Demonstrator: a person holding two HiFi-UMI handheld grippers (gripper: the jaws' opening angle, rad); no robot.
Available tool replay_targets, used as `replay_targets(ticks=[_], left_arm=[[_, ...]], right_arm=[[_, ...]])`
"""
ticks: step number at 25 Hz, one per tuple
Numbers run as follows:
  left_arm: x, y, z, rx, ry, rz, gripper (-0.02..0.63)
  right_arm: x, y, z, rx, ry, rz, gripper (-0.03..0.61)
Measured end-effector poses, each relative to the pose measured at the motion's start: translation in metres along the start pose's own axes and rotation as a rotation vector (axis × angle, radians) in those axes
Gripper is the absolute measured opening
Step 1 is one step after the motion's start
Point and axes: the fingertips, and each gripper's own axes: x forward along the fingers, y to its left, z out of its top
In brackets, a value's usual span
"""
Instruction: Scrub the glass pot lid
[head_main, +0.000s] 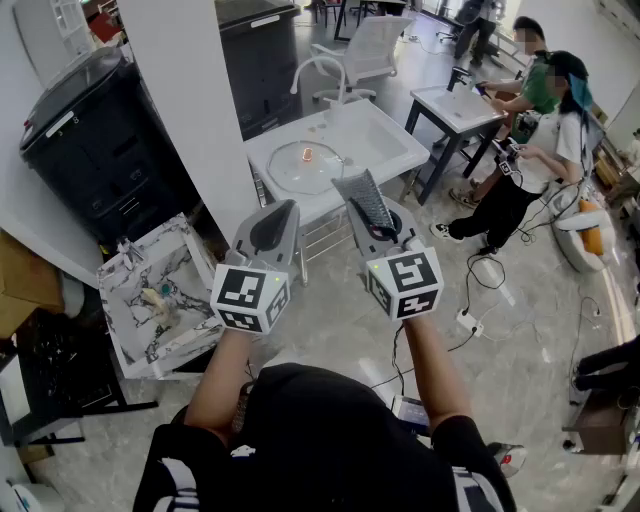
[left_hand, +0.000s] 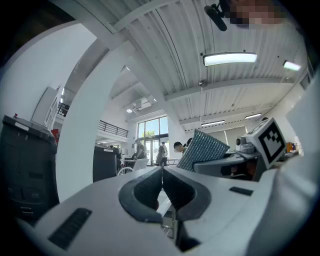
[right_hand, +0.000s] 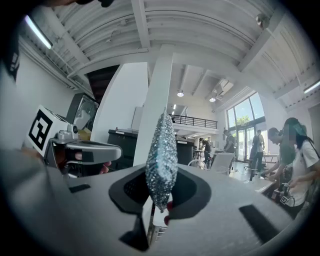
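My shirt (head_main: 320, 440): black, short sleeves, white stripes on both sleeves. My left gripper (head_main: 286, 210): pale grey plastic shell, rounded; dark grey textured pads lining jaws; dark ribbed patch on each side of shell. Left cube (head_main: 250, 297) at its rear: white faces, black square markers. My right gripper (head_main: 380, 222): same grey shell, same dark pads. Right cube (head_main: 405, 284): same black-and-white markers.

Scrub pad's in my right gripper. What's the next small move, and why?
Probably bring the right gripper forward to the glass lid lying in the white sink. The scrub pad is clamped in its jaws, but both grippers hang over the floor, short of the sink; the left gripper is shut and empty.
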Motion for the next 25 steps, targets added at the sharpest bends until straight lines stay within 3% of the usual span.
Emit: replay_targets(ticks=[7, 25], left_arm=[[0.006, -0.006, -0.003, 0.008, 0.007, 0.000, 0.006], [0.022, 0.010, -0.018, -0.009, 0.022, 0.025, 0.006]], right_arm=[[-0.003, -0.007, -0.002, 0.061, -0.027, 0.011, 0.064], [0.017, -0.016, -0.026, 0.085, 0.009, 0.033, 0.064]])
